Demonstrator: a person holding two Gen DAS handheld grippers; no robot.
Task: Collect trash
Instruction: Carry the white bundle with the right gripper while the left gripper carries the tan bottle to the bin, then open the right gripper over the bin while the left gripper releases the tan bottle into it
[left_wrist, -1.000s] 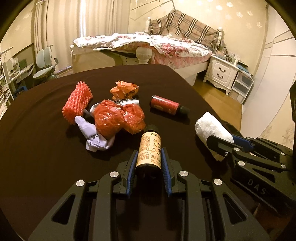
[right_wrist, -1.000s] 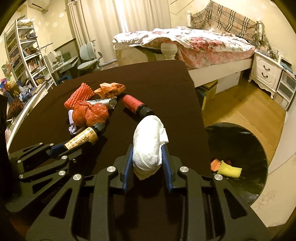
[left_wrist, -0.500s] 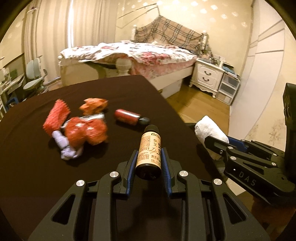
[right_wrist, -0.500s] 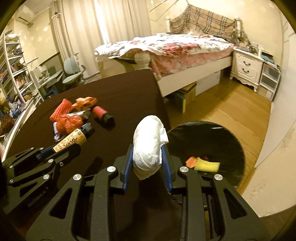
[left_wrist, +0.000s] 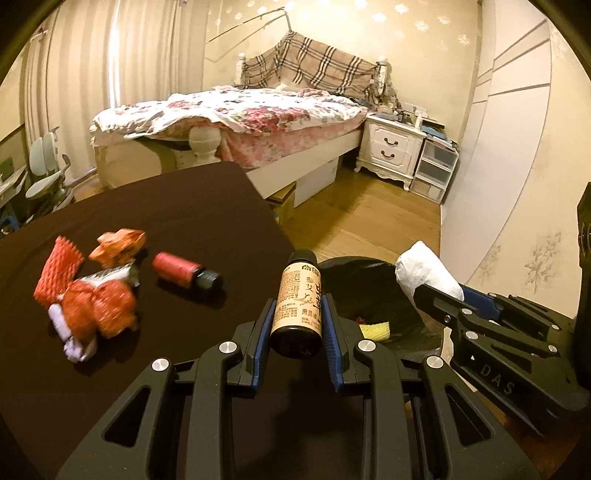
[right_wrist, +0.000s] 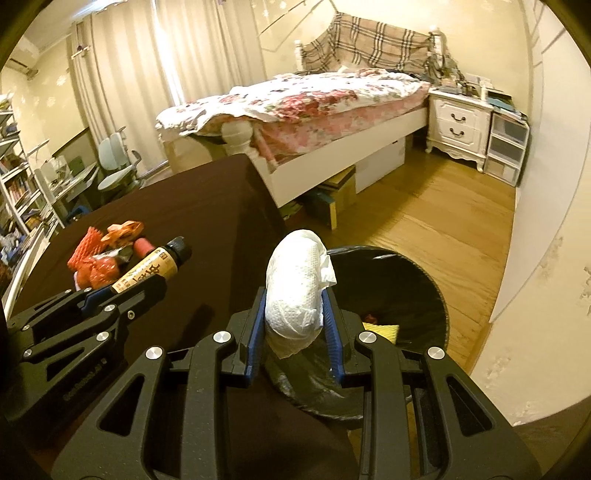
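Note:
My left gripper (left_wrist: 297, 323) is shut on a small brown bottle (left_wrist: 298, 302) with a tan label and black cap, held at the table's right edge beside the black trash bin (left_wrist: 373, 284). My right gripper (right_wrist: 295, 317) is shut on a white paper wad (right_wrist: 295, 291), held over the near rim of the bin (right_wrist: 417, 280). The bin holds a yellow foam net (right_wrist: 382, 328) and a red scrap. The bottle also shows in the right wrist view (right_wrist: 153, 269), and the wad in the left wrist view (left_wrist: 424, 271).
On the dark table (left_wrist: 166, 206) lie a red bottle (left_wrist: 181, 269), a red foam net (left_wrist: 59, 269), an orange wrapper (left_wrist: 118, 243), a red plastic bag (left_wrist: 99, 306) and a lilac scrap (left_wrist: 70, 336). A bed (left_wrist: 240, 118) and a nightstand (left_wrist: 395, 151) stand beyond, over wooden floor.
Both grippers have moved right, away from the trash pile and out to the table's edge, carrying the bottle and the wad. The bin has come into view under them.

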